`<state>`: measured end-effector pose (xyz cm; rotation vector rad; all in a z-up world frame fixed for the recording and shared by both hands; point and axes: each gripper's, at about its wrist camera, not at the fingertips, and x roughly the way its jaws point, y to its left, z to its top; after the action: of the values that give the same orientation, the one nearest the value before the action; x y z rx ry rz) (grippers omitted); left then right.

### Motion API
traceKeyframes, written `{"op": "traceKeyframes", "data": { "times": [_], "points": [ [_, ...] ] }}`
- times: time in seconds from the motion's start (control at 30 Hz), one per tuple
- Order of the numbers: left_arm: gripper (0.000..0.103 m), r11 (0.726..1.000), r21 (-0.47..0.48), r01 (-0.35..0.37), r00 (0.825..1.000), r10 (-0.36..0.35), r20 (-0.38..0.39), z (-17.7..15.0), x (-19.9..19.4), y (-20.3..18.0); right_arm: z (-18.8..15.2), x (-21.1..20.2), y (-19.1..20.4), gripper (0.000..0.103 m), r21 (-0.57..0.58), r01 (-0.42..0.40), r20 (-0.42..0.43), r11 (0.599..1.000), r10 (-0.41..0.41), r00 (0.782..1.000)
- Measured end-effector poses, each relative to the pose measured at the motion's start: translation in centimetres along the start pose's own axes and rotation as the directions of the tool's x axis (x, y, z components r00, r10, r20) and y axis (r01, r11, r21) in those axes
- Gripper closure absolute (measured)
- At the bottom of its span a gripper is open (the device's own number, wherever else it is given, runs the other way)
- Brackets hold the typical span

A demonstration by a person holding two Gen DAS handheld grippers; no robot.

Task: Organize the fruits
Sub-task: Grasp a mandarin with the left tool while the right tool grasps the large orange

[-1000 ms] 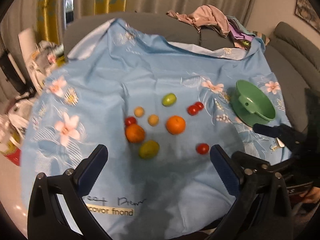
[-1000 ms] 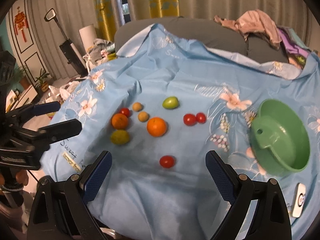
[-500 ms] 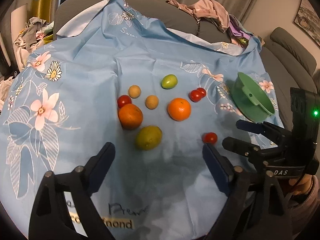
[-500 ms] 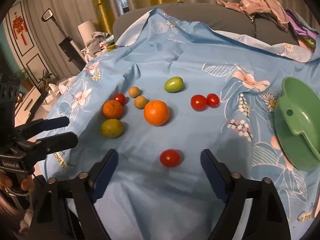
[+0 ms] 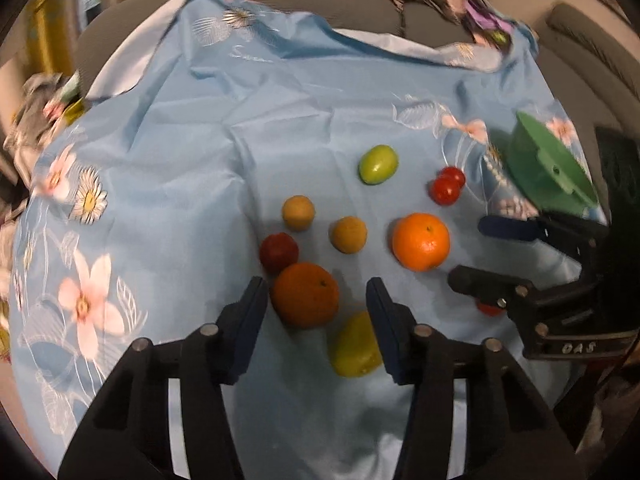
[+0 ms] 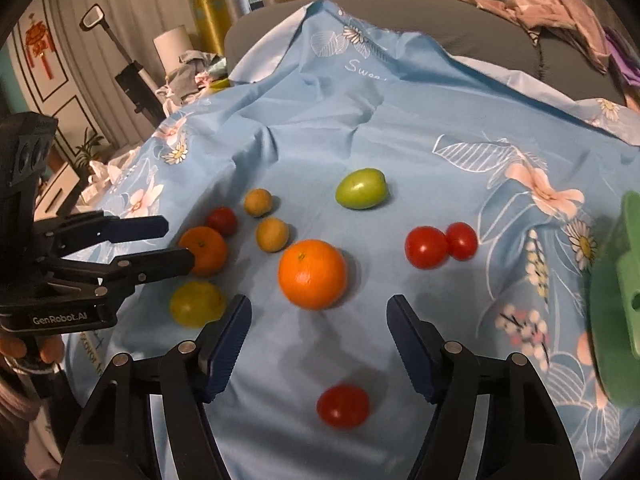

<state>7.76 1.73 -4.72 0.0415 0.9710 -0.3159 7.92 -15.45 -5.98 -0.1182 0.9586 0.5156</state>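
Fruit all lies loose mid-cloth (image 6: pixel 420 128), green bowl (image 6: pixel 616 320) apparently unfilled; left gripper (image 5: pixel 316 306) and right gripper (image 6: pixel 318 316) closing, grasping nothing.

A wrinkled light-blue cloth with a flower print (image 6: pixel 420 120) carries the fruits. The big round orange (image 6: pixel 312 274) lies mid-cloth; two red tomatoes (image 6: pixel 440 245) to its right, a green plastic bowl (image 6: pixel 616 320) farther right.
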Motion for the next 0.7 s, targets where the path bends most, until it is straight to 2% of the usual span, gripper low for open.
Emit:
{"op": "traceKeyframes", "data": {
  "times": [0.13,0.3,0.37,0.43,0.5,0.53,0.57,0.7],
  "points": [
    [0.055,0.994,0.101,-0.031,0.999,0.034,-0.035,0.2,1.0,-0.3,0.6,1.0,-0.1,0.031,-0.004,0.001,-0.02,1.0,-0.001,1.0],
    [0.057,0.982,0.174,-0.071,0.996,0.08,-0.047,0.7,1.6,-0.3,1.3,2.0,0.0,0.031,-0.012,0.002,-0.037,1.0,-0.002,0.999],
    [0.057,0.964,0.246,-0.099,0.991,0.118,-0.062,0.8,2.0,-0.8,1.5,2.3,0.0,0.031,-0.015,0.001,-0.045,1.0,-0.002,0.999],
    [0.054,0.939,0.323,-0.117,0.985,0.152,-0.083,0.7,2.4,-1.5,1.8,2.8,0.1,0.031,-0.014,0.005,-0.055,1.0,-0.006,0.998],
    [0.057,0.907,0.403,-0.119,0.979,0.176,-0.106,0.6,2.7,-2.1,1.9,3.1,0.0,0.031,-0.02,0.011,-0.064,1.0,-0.012,0.998],
    [0.062,0.903,0.418,-0.099,0.978,0.165,-0.125,0.8,2.8,-2.1,2.0,3.2,0.0,0.034,-0.024,0.012,-0.064,1.0,-0.014,0.998],
    [0.065,0.908,0.412,-0.081,0.977,0.154,-0.146,0.9,3.0,-1.9,2.1,3.3,0.0,0.041,-0.029,0.006,-0.069,1.0,-0.008,0.998],
    [0.063,0.925,0.375,-0.054,0.976,0.128,-0.175,1.4,3.3,-0.9,2.2,3.7,0.1,0.055,-0.027,-0.036,-0.068,0.999,0.034,0.997]
  ]
}}
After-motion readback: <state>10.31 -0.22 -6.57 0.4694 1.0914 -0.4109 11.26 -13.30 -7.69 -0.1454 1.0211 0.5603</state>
